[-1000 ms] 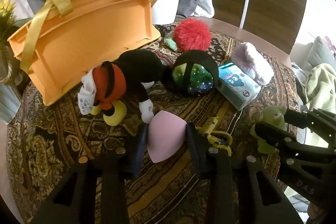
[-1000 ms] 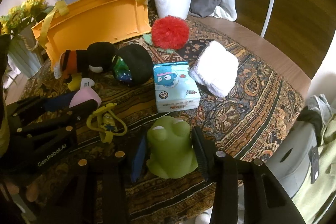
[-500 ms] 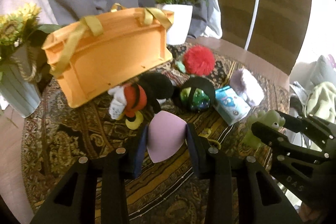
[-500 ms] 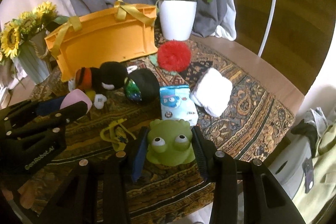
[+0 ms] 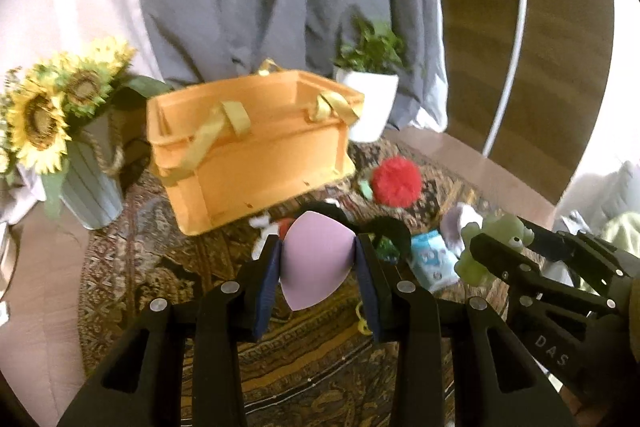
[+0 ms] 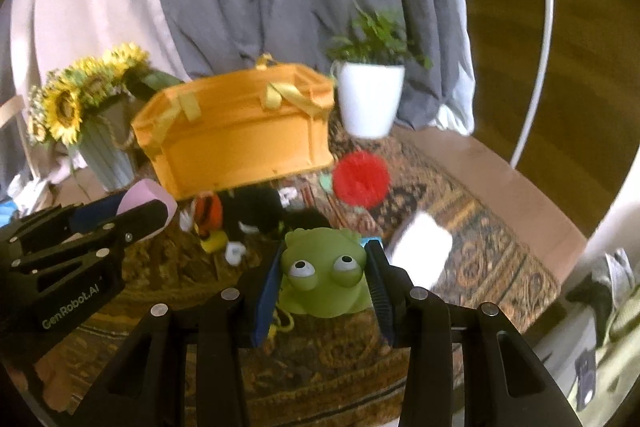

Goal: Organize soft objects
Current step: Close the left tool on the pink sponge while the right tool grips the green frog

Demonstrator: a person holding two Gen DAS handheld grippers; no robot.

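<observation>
Patterned rug [image 5: 168,267], orange basket [image 5: 256,155] behind, your left gripper [image 5: 318,259] pinching pink sponge [image 5: 316,259], your right gripper [image 6: 326,279] pinching green frog [image 6: 324,275].

Both wrist views face the orange basket [image 5: 256,147] [image 6: 240,131] from above the table.

Crate [image 5: 256,163] sits at the back of the surface [image 5: 120,267], vase of sunflowers [image 5: 60,147] to its left, potted plant [image 5: 370,99] to its right. Pompom [image 5: 396,181] lies before the plant; plush doll [image 6: 240,211] before the crate.

Matt orange plastic bin [image 5: 256,163]; fuzzy red pompom [image 5: 396,181]; smooth rubbery green frog [image 6: 324,271].
</observation>
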